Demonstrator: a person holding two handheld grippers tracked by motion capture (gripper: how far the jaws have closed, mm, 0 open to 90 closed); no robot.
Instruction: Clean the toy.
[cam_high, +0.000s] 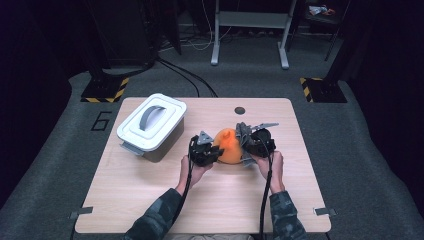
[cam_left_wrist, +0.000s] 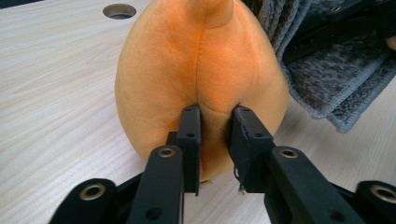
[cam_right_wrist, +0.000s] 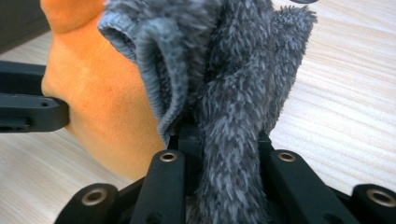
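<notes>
High view: a person at a wooden table (cam_high: 150, 190) works two grippers around an orange plush toy (cam_high: 228, 145) at the table's centre. The left gripper (cam_high: 212, 151), at the toy's nine o'clock, pinches a fold of its soft skin between nearly closed jaws. The right gripper (cam_high: 246, 141), at three o'clock, clamps a grey fuzzy cloth (cam_high: 243, 135) that touches the toy. A lidded white box (cam_high: 150, 125) sits at ten o'clock. The step looks like wiping the toy; next, the cloth likely must rub across it while the left grip steadies.
</notes>
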